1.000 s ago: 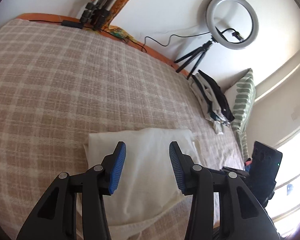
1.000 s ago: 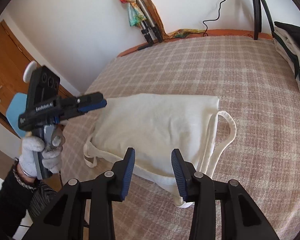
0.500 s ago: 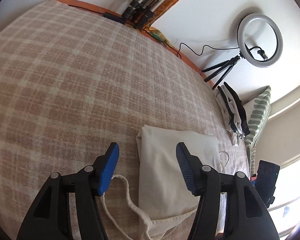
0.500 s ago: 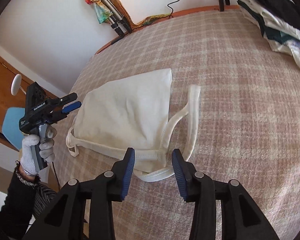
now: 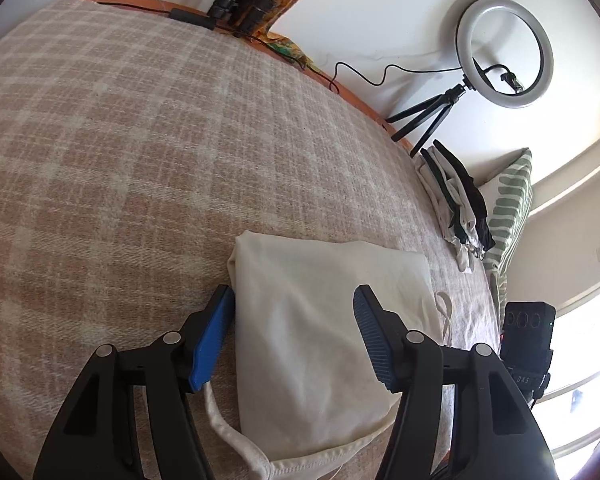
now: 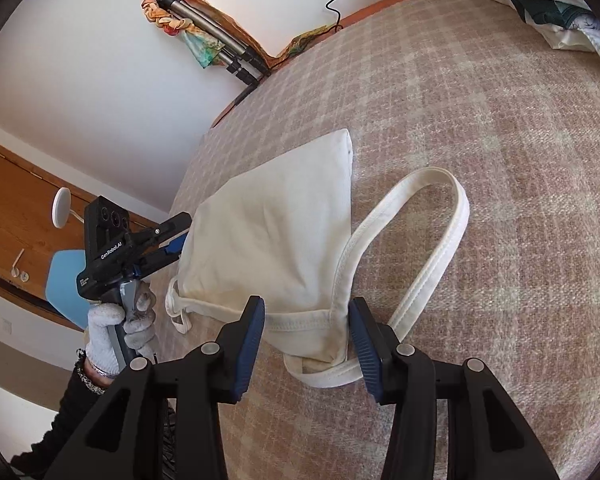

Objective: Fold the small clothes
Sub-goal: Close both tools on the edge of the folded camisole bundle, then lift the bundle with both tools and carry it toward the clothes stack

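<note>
A cream tank top [image 5: 320, 280] lies folded on the checked bedspread [image 5: 140, 140]; one strap [image 5: 236, 436] trails near me. My left gripper [image 5: 294, 336] is open, low over the top's left part, its left pad at the cloth's edge. From the right wrist, the same tank top [image 6: 276, 232] shows a strap loop [image 6: 440, 240] lying out to the right. My right gripper [image 6: 306, 340] is open and its jaws are opening, with the top's near corner between them. A gloved hand [image 6: 116, 320] holds the left gripper [image 6: 172, 240] at the garment's far side.
A ring light [image 5: 504, 52] on a small tripod stands at the bed's far edge. A pile of clothes [image 5: 456, 204] leans on a green striped pillow [image 5: 508, 208]. Folded tripod legs [image 6: 220, 44] lean on the wall. A blue chair [image 6: 66, 280] stands beside the bed.
The left jaws spread wider and the gripper sank toward the top's left edge. The right gripper rolled, came down onto the near corner, and its jaws widened.
</note>
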`<act>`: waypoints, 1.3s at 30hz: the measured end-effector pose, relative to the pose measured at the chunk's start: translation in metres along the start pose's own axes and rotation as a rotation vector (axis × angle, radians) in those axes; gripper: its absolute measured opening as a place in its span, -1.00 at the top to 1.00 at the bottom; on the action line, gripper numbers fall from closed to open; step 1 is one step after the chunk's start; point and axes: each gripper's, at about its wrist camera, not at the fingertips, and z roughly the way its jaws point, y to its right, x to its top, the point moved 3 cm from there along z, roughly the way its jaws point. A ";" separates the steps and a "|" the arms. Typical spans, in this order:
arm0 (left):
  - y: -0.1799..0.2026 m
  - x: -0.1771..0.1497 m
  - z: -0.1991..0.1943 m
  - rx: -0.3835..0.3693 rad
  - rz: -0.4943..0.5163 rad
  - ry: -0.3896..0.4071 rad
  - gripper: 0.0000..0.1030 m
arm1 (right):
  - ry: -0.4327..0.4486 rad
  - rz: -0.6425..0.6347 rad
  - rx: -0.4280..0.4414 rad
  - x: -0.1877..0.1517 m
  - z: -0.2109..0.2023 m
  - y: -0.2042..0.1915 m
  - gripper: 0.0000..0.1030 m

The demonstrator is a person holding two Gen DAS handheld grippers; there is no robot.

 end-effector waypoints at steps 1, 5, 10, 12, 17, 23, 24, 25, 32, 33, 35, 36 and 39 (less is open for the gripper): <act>0.001 0.000 0.000 0.003 0.003 0.005 -0.12 | 0.000 0.002 0.009 0.000 0.002 -0.001 0.09; 0.000 0.000 0.007 0.018 0.009 0.001 0.48 | 0.000 -0.024 -0.010 0.003 0.006 -0.010 0.25; 0.009 -0.001 0.005 0.037 0.053 0.022 0.80 | 0.004 -0.041 -0.049 0.005 0.008 -0.014 0.61; 0.020 -0.001 0.000 0.054 0.100 0.044 0.81 | 0.019 -0.076 -0.079 0.006 0.006 -0.022 0.66; 0.047 0.000 -0.017 0.061 0.202 0.104 0.82 | 0.073 -0.174 -0.137 0.009 -0.009 -0.045 0.75; 0.076 0.005 -0.031 0.027 0.249 0.156 0.82 | 0.133 -0.280 -0.183 0.010 -0.027 -0.072 0.76; 0.079 0.006 -0.032 0.021 0.257 0.162 0.82 | 0.144 -0.288 -0.189 0.011 -0.030 -0.075 0.77; 0.082 0.007 -0.032 0.028 0.265 0.164 0.82 | 0.150 -0.296 -0.195 0.011 -0.033 -0.076 0.76; 0.054 0.013 -0.013 0.086 0.208 0.118 0.82 | 0.049 -0.105 -0.111 0.010 -0.009 -0.036 0.57; 0.048 0.013 -0.011 0.090 0.191 0.115 0.82 | 0.029 -0.101 -0.144 0.008 -0.002 -0.031 0.50; 0.039 0.013 -0.009 0.089 0.170 0.105 0.82 | 0.005 -0.100 -0.211 0.006 0.007 -0.022 0.18; 0.036 0.013 -0.008 0.086 0.162 0.101 0.82 | -0.010 -0.087 -0.212 0.005 0.009 -0.017 0.14; 0.034 0.011 -0.006 0.081 0.153 0.093 0.82 | -0.004 -0.039 -0.135 0.006 0.008 -0.008 0.08</act>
